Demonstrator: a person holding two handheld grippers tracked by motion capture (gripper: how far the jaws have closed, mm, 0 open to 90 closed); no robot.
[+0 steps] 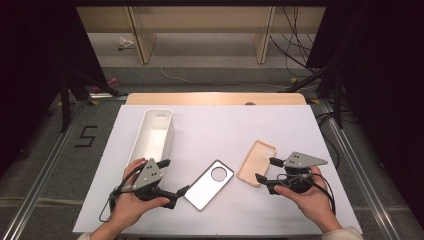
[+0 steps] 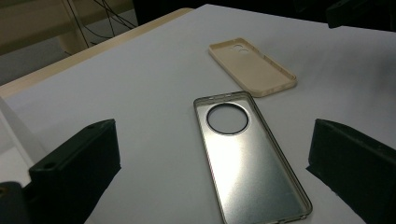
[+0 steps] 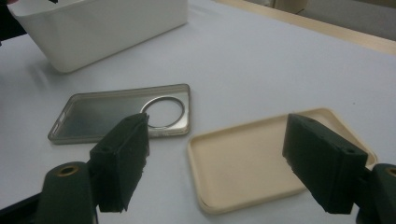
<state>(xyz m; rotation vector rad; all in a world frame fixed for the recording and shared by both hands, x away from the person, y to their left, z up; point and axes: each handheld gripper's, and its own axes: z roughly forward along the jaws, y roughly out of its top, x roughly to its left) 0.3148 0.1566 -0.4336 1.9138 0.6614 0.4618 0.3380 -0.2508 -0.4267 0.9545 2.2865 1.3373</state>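
Both grippers' blocky black fingers (image 3: 322, 163) spread wide — glossy silvery phone case (image 2: 247, 161), matte cream phone case (image 3: 261, 163) lying flat.

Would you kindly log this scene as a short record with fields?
surface: white table
bin: white bin, far left, upright
silver case: silver phone case, flat, in front of left gripper
beige case: beige phone case, flat, in front of right gripper
left gripper: open, holds nothing
right gripper: open, holds nothing
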